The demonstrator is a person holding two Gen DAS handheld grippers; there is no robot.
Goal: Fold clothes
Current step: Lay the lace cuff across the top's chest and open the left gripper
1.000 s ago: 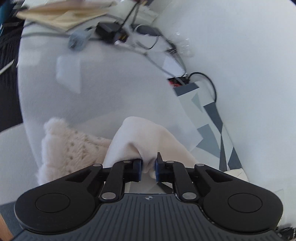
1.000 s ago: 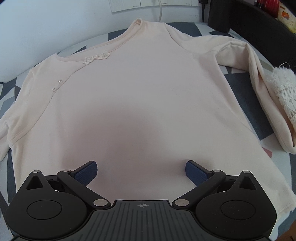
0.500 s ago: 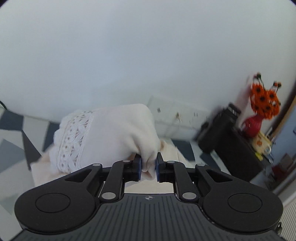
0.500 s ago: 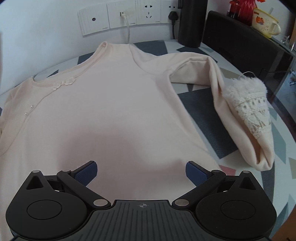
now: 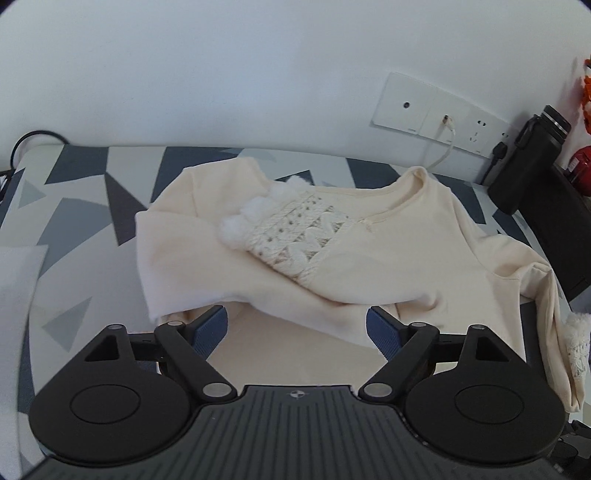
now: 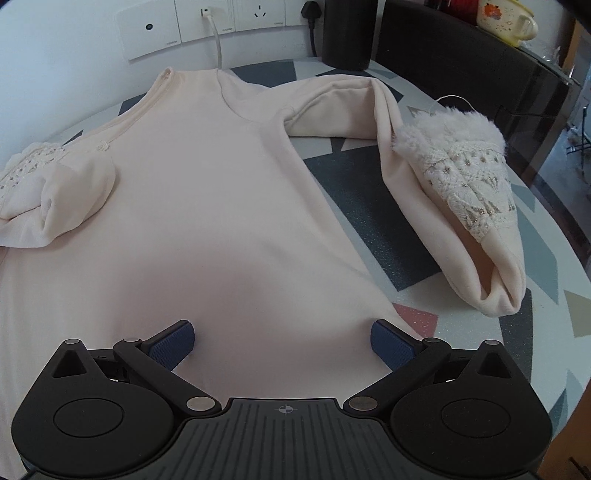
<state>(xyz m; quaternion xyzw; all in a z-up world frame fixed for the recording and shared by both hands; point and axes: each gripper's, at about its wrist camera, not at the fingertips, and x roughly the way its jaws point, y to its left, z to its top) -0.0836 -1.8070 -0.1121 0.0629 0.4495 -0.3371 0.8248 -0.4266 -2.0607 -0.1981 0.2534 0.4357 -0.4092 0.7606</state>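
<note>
A cream long-sleeved top (image 6: 207,206) lies flat, front up, on a round table (image 6: 546,266) patterned with grey, white and dark triangles. One sleeve (image 5: 258,266) is folded across the chest, its lace-and-fur cuff (image 5: 291,229) resting just below the neckline (image 5: 399,199). The other sleeve (image 6: 391,147) extends outward onto the tabletop and bends back toward the camera, ending in a matching lace cuff (image 6: 469,177) near the table edge.

The left gripper (image 5: 297,328) hovers over the lower body of the garment, fingers spread wide and holding nothing. The right gripper (image 6: 282,341) sits low over the hem region, fingers likewise spread, with no cloth between them.

Behind the table, a white wall carries a row of sockets (image 6: 207,26) with a white cable (image 6: 216,44) plugged in. A black cylindrical bottle (image 6: 349,33) stands beside them.
</note>
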